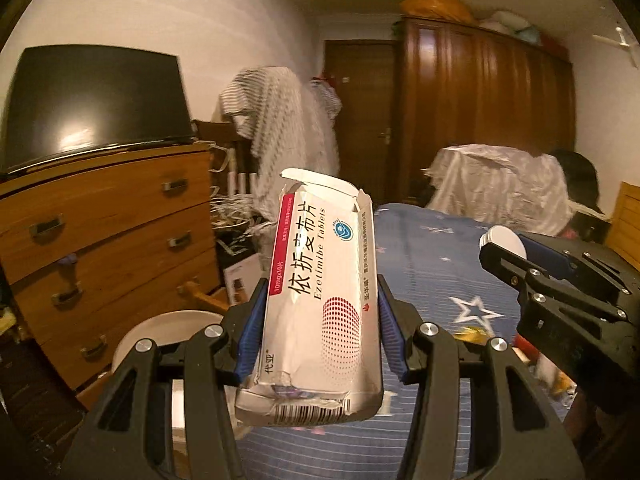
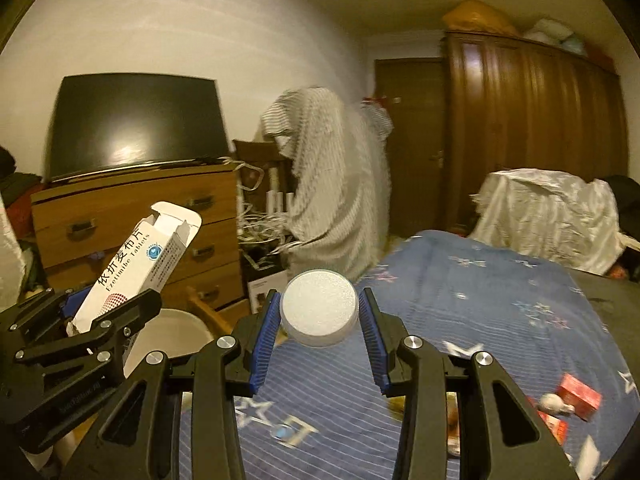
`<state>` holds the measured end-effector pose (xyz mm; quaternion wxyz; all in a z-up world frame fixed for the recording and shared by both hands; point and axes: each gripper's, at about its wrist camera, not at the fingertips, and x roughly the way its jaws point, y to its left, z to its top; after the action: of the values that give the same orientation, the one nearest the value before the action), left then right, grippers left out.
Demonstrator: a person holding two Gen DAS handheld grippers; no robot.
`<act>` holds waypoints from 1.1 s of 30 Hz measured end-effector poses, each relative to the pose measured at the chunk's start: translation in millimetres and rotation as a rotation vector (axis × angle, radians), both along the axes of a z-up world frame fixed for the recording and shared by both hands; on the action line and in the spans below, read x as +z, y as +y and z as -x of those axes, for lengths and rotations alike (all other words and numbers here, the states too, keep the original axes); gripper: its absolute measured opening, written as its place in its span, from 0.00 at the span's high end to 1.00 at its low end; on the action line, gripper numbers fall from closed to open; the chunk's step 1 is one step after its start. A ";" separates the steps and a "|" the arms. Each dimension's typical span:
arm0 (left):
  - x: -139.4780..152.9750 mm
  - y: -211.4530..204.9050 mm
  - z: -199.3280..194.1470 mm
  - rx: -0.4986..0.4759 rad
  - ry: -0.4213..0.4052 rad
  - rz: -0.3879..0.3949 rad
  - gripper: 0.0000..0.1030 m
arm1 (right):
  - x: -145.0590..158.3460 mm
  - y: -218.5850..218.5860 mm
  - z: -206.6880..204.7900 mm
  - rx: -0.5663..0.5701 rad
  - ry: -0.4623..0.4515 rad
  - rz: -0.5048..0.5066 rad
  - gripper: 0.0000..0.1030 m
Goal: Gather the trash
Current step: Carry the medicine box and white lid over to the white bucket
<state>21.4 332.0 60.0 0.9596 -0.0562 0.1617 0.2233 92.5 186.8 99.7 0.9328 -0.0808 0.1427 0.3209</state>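
Bed, blue with star print, spans the lower field; red cartons lie on it at right. White bin stands beside the bed, below my left gripper, whose jaws clamp the opened tablet box, tilted upright above the bed edge. My right gripper holds the white round lid between closed jaws.
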 end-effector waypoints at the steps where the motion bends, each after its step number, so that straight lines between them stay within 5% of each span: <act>1: 0.1 5.0 2.0 0.012 0.002 0.004 0.53 | 0.3 13.4 -0.6 0.016 0.007 0.006 0.60; 12: -15.8 78.1 13.4 0.125 0.072 0.074 0.52 | -8.8 143.8 -7.2 0.166 0.092 0.094 0.60; 24: -54.8 156.4 16.5 0.197 0.188 0.198 0.52 | -65.4 275.0 -43.8 0.326 0.291 0.248 0.60; 33: -89.3 194.2 12.6 0.210 0.269 0.283 0.52 | -114.4 312.4 -74.4 0.378 0.442 0.331 0.60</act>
<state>8.8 526.2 -29.3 0.8834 -0.1765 0.3112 0.3026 166.9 499.2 -14.7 0.7776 -0.1844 0.3744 0.4703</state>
